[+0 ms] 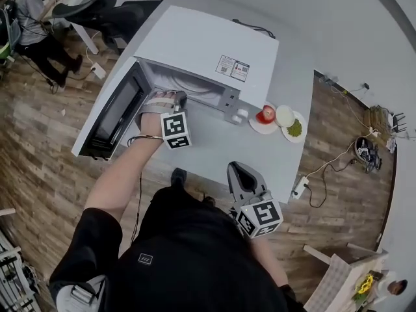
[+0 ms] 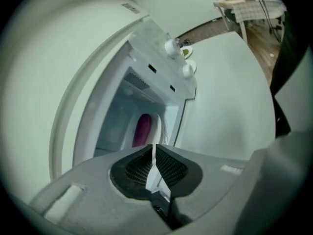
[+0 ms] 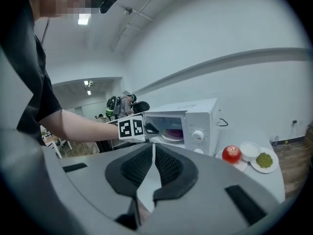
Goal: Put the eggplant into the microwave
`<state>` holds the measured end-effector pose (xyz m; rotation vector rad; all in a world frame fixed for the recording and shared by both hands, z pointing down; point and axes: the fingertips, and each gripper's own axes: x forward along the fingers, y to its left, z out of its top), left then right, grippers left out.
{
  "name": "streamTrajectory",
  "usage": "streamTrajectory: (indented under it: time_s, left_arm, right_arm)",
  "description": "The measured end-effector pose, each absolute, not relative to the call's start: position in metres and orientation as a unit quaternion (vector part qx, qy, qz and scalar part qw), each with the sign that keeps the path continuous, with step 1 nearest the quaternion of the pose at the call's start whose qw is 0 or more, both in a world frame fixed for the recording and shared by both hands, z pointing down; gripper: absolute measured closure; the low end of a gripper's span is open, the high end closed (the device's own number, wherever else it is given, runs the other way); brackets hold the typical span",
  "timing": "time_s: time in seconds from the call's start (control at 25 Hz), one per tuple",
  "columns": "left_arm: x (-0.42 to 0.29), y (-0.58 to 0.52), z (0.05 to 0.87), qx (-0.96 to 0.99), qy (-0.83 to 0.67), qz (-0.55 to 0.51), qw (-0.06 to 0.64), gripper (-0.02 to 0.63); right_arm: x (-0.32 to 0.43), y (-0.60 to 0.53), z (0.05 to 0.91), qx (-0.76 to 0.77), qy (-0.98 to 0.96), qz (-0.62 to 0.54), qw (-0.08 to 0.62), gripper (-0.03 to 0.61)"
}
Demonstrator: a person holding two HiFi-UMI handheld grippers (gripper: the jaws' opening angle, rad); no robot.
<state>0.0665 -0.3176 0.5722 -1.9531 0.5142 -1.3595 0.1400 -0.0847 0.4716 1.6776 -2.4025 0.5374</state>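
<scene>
The purple eggplant (image 2: 143, 130) lies on a white plate (image 2: 156, 127) inside the white microwave (image 1: 214, 51), whose door (image 1: 110, 112) hangs open to the left. In the right gripper view the eggplant (image 3: 175, 132) shows through the opening. My left gripper (image 1: 181, 98) is at the mouth of the oven, just in front of the eggplant, its jaws shut with nothing between them (image 2: 153, 148). My right gripper (image 1: 242, 173) hovers near the table's front edge, apart from the microwave, and is also shut and empty (image 3: 153, 148).
To the right of the microwave stand a red apple (image 1: 266, 114) on a plate, a white bowl (image 1: 285, 115) and a plate of green food (image 1: 295, 129). Two knobs (image 2: 171, 47) are on the oven's front panel. A seated person (image 1: 29, 18) and office chairs are at the far left.
</scene>
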Motion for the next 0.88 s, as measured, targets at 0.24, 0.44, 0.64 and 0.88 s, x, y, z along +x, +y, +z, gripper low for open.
streamTrajectory:
  time_s: [0.24, 0.44, 0.64, 0.88]
  left_arm:
    - [0.069, -0.244, 0.526, -0.806, 0.259, -0.477, 0.236, 0.603]
    - [0.079, -0.184, 0.485, -0.874, 0.291, -0.380, 0.088, 0.604]
    - [0.078, -0.134, 0.441, -0.915, 0.299, -0.269, -0.038, 0.604]
    - [0.069, -0.090, 0.401, -0.935, 0.292, -0.181, -0.088, 0.604]
  right_arm:
    - [0.165, -0.046, 0.454, 0.524, -0.834, 0.161, 0.063, 0.552]
    - [0.174, -0.015, 0.449, 0.499, -0.851, 0.157, 0.051, 0.552]
    - [0.168, 0.009, 0.437, 0.480, -0.863, 0.151, 0.044, 0.552]
    - [0.160, 0.018, 0.426, 0.482, -0.863, 0.146, 0.032, 0.552]
